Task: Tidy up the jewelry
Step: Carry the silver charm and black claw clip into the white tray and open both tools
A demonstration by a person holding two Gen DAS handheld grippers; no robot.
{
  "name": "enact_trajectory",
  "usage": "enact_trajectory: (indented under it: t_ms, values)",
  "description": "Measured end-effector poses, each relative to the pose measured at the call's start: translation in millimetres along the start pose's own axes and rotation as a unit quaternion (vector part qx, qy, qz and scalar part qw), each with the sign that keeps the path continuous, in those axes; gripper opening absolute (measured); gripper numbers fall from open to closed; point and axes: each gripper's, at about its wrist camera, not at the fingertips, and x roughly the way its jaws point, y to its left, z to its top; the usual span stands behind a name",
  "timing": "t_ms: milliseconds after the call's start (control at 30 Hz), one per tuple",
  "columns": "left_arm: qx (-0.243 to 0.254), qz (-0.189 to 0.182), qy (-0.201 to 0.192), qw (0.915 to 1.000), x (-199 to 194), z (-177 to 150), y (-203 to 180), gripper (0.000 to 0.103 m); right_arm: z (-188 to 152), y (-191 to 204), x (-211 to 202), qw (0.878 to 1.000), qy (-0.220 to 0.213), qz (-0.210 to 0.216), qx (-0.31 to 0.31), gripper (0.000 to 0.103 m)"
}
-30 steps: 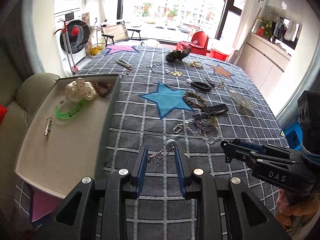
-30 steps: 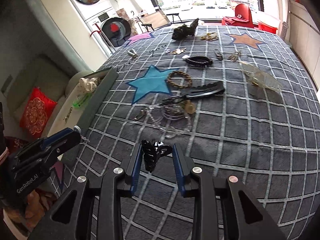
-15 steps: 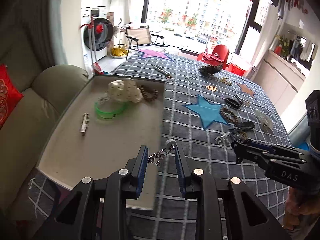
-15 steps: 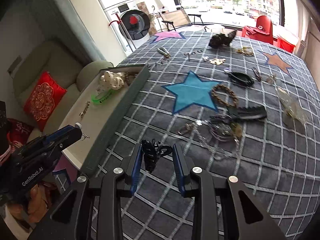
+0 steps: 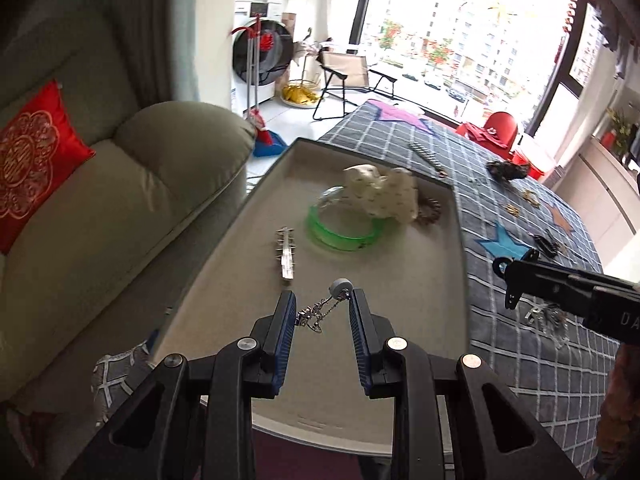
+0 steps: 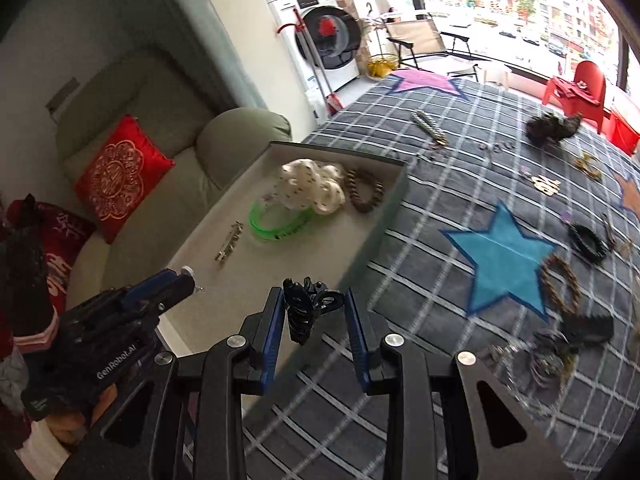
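Change since the earlier frames: both grippers have travelled left from the open tablecloth toward the tray; the left one, formerly above checked cloth, now hangs over the tray's near end, and the right one has come up to its near right edge.

Item 1. Left gripper (image 5: 322, 314): jaws pinching a small silver chain earring with a grey bead (image 5: 324, 306), strung taut between the blue pads; the bead rests against the right pad. Held above the tray floor, probably for release there.

Item 2. Right gripper (image 6: 312, 312): jaws pinching a glossy black plastic claw hair clip (image 6: 306, 308), toothed and curved, gripped across its body so it stands upright. It sits over the cloth just beside the tray wall, not yet inside.

Item 3. Shallow rectangular beige tray with dark rim (image 5: 400, 320): matt floor, at the table's left edge beside a sofa. Already holding, at the far end, a white spotted fabric scrunchie (image 5: 384, 192), soft and bunched; a translucent green plastic bangle (image 5: 344, 236) partly under it; a brown beaded bracelet (image 6: 364, 192) to the right; and, nearer, a slim silver metal hair clip (image 5: 286, 256).

Item 4. Grey checked tablecloth with star patches (image 6: 440, 300): unsorted pieces remain scattered right and far.
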Motion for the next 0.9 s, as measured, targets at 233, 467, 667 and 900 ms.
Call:
enact_trajectory:
  t_ms: [233, 467, 667, 900]
  values:
    - [-0.015, 0.017, 0.018, 0.9996, 19.1, 0.6, 21.5, 0.030, 20.7, 20.2, 43.0, 0.999, 0.027, 0.009, -0.018, 0.033]
    - [-0.015, 0.030, 0.035, 0.9988, 31.3, -2.7, 28.3, 0.030, 24.4, 36.1, 82.6, 0.997, 0.061, 0.015, -0.032, 0.033]
    - [0.001, 0.035, 0.047, 0.9983, 40.1, -7.2, 21.8, 0.030, 25.1, 39.9, 102.2, 0.996, 0.076, 0.008, -0.038, 0.033]
    - [0.015, 0.040, 0.056, 0.9975, 46.9, -9.5, 14.2, 0.030, 17.3, 35.2, 111.7, 0.996, 0.087, -0.004, -0.034, 0.033]
